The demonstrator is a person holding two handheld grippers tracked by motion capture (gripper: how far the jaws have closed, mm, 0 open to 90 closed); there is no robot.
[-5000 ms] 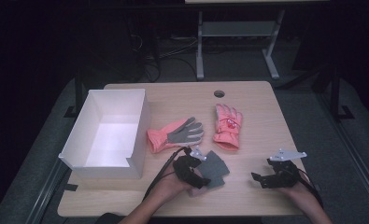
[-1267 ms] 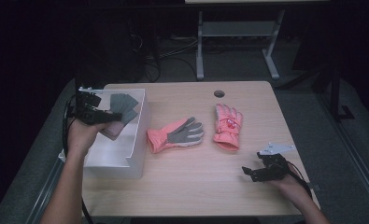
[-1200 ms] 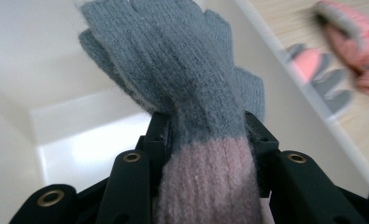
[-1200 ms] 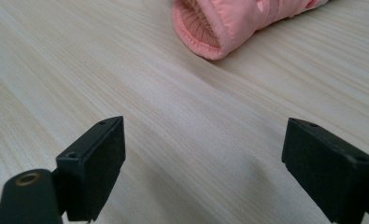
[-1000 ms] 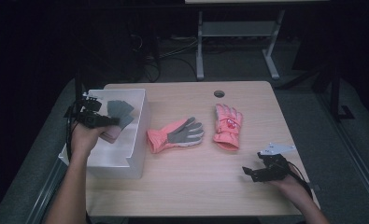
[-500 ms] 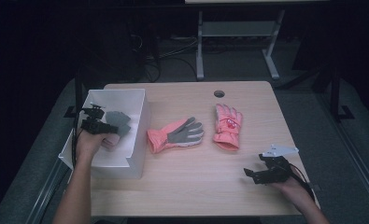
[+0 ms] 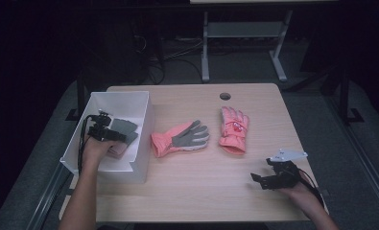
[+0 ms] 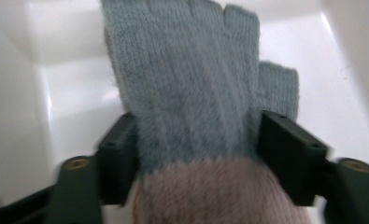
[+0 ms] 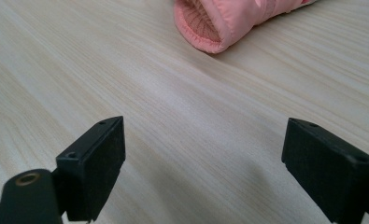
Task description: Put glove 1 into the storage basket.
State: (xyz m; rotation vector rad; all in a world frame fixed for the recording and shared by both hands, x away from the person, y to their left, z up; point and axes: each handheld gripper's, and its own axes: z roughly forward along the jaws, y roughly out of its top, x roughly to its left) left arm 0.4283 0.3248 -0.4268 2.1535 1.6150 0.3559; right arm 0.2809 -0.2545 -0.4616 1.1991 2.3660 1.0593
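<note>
Pale wood table (image 9: pixel 163 107) lay bare between my right gripper's (image 9: pixel 205 172) spread jaws; my left gripper (image 8: pixel 196 154) pinched a grey knit glove (image 8: pixel 187 88) inside the white box (image 7: pixel 144 108).

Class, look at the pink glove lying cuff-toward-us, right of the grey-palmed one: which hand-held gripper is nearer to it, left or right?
Right. The right hand-held gripper rests open just in front of that pink glove, cuff ahead. The left hand-held gripper is inside the white box, across the table, clamping a grey knit glove.

Two pink gloves (image 7: pixel 234 129), perhaps one grey glove (image 8: pixel 191 84), one box (image 7: pixel 144 124).
</note>
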